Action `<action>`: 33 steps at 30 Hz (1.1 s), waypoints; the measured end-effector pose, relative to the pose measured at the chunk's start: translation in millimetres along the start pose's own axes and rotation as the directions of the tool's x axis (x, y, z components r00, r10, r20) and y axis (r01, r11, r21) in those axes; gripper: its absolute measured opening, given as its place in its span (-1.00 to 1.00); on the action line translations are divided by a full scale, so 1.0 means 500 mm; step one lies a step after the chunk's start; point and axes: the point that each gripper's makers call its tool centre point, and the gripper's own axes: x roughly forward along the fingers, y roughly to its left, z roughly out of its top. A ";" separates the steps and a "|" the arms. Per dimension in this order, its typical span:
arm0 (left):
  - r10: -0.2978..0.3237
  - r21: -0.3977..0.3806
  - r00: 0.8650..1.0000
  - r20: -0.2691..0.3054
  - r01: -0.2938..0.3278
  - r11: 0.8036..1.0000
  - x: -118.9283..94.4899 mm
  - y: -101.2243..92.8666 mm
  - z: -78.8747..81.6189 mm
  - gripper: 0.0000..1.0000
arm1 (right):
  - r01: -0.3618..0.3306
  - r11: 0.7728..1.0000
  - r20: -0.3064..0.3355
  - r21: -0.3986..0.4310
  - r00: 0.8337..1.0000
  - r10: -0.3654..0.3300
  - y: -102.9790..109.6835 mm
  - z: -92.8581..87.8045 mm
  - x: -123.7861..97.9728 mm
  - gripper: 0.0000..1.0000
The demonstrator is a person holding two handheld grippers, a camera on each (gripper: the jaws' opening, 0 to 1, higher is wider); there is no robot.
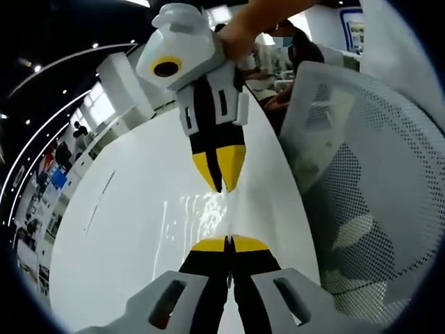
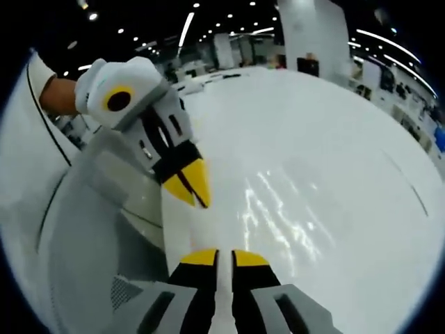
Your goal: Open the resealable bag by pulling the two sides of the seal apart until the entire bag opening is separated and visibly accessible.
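Observation:
A clear resealable bag (image 1: 197, 217) hangs over the white table (image 1: 118, 229), showing mostly as glints of light. In the left gripper view my left gripper (image 1: 229, 243) rises from the bottom, its yellow tips shut on the bag's near edge. Facing it from above, my right gripper (image 1: 222, 186) is shut on the opposite edge. The bag's thin rim runs taut between the two. In the right gripper view the bag (image 2: 281, 202) spreads to the right. There my right gripper (image 2: 224, 258) pinches the bag, and my left gripper (image 2: 197, 193) does so from the upper left.
A white mesh office chair (image 1: 368, 174) stands close beside the table (image 2: 334, 125), also seen as the chair (image 2: 90, 229) in the right gripper view. A person's hand (image 1: 243, 31) holds the right gripper. Other people and desks sit far behind.

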 end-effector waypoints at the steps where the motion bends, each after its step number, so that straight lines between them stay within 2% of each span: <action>1: -0.002 -0.003 1.000 0.001 0.002 1.000 0.000 -0.001 0.000 -1.00 | -0.002 1.000 -0.003 -0.001 1.000 0.002 0.001 -0.001 0.003 -0.94; 5: -0.001 -0.020 1.000 0.017 0.001 1.000 -0.001 0.003 0.003 -1.00 | -0.009 1.000 -0.020 0.011 1.000 0.009 0.004 -0.006 0.017 -1.00; 13: -0.019 -0.013 1.000 -0.012 0.018 1.000 -0.004 -0.003 -0.006 -1.00 | -0.012 1.000 -0.048 0.020 0.999 0.013 0.011 0.000 0.018 -1.00; 19: 0.004 0.007 1.000 0.020 -0.004 1.000 -0.007 0.007 0.015 -0.82 | 0.012 1.000 -0.089 0.024 0.996 -0.009 0.004 0.002 0.012 -1.00; 27: 0.003 0.091 0.998 0.055 -0.008 0.996 -0.010 0.006 0.056 -0.81 | 0.030 0.998 -0.123 0.051 0.992 -0.024 -0.001 0.005 0.017 -1.00; 31: -0.018 0.119 0.999 0.048 0.013 0.993 -0.002 -0.004 0.060 -0.84 | 0.035 0.998 -0.132 0.048 0.991 -0.028 -0.003 0.006 0.016 -1.00; 33: -0.035 0.126 0.999 0.022 0.032 0.991 0.006 -0.012 0.052 -0.83 | 0.033 0.999 -0.130 0.029 0.991 -0.029 -0.001 0.012 0.013 -1.00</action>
